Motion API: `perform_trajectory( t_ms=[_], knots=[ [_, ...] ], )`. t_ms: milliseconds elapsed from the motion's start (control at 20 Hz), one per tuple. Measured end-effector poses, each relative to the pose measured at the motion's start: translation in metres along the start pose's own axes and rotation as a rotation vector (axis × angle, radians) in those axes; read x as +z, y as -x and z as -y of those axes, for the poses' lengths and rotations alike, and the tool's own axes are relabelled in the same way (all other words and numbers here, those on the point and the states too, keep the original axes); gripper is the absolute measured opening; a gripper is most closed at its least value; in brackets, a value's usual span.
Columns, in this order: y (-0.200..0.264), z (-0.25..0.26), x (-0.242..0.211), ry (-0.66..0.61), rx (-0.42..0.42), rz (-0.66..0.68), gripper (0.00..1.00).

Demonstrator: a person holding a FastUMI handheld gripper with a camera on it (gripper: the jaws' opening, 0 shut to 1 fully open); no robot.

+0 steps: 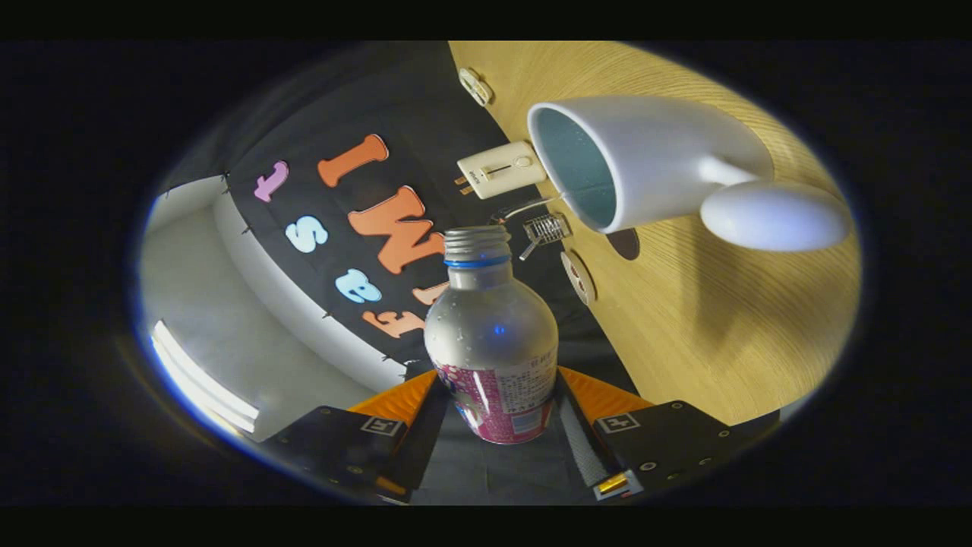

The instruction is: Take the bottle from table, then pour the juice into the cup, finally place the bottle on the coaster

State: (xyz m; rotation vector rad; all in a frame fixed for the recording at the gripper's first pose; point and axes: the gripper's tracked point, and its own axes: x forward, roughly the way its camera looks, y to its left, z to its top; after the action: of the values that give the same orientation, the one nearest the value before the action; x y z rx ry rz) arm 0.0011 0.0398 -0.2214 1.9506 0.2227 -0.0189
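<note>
My gripper (497,399) is shut on the lower body of a clear bottle (492,334) with a pink label. The bottle has a grey threaded top (477,241) and a blue neck ring. The whole view is rolled, so the bottle is held tipped over, its top aimed towards the cup. Just beyond the bottle's top and to its right, a white cup (645,156) with a pale blue inside stands on the wooden table (699,327). The cup's mouth faces the bottle; its thick handle (774,216) points away. No juice shows at the bottle's mouth. A round flat coaster (579,277) lies on the table near the cup.
A dark round disc (626,243) peeks out from under the cup's rim. Beyond the cup lie a white switch box (501,169), a small wire basket (547,226) and a white clip (476,85). The black booth cloth hangs behind the table edge.
</note>
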Motion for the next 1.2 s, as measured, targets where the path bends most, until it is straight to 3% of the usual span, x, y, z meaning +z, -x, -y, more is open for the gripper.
perform_trajectory(
  t_ms=[1200],
  knots=[
    [-0.005,-0.013,-0.002,-0.088,0.068,0.002,0.77]
  ],
)
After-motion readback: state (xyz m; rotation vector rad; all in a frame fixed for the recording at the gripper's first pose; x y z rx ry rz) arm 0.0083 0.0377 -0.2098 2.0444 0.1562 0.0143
